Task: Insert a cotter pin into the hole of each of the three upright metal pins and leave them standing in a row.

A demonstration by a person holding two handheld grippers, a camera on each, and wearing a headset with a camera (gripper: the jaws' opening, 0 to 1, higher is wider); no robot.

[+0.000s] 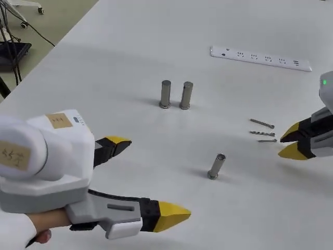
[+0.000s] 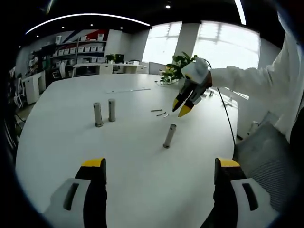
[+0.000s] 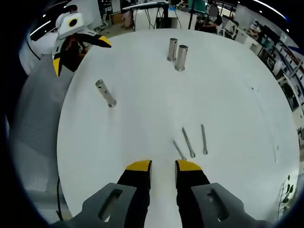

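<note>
Two steel pins (image 1: pixel 165 94) (image 1: pixel 186 96) stand upright side by side on the white table. A third pin (image 1: pixel 216 166) stands alone, nearer to me. Three cotter pins (image 1: pixel 263 132) lie flat to its right. My right gripper (image 1: pixel 283 146) hovers just right of them, open a little, with nothing between its jaws. In the right gripper view the cotter pins (image 3: pixel 190 142) lie just ahead of its tips (image 3: pixel 164 165). My left gripper (image 1: pixel 151 177) is wide open at the near left, holding nothing. In its own view the lone pin (image 2: pixel 169 136) stands ahead of the tips (image 2: pixel 160 164).
A white power strip (image 1: pixel 260 58) lies at the far right of the table. The table's left edge (image 1: pixel 49 52) runs diagonally, with floor and chair legs beyond it. A person's white sleeve (image 2: pixel 256 78) shows behind the right gripper (image 2: pixel 180 108).
</note>
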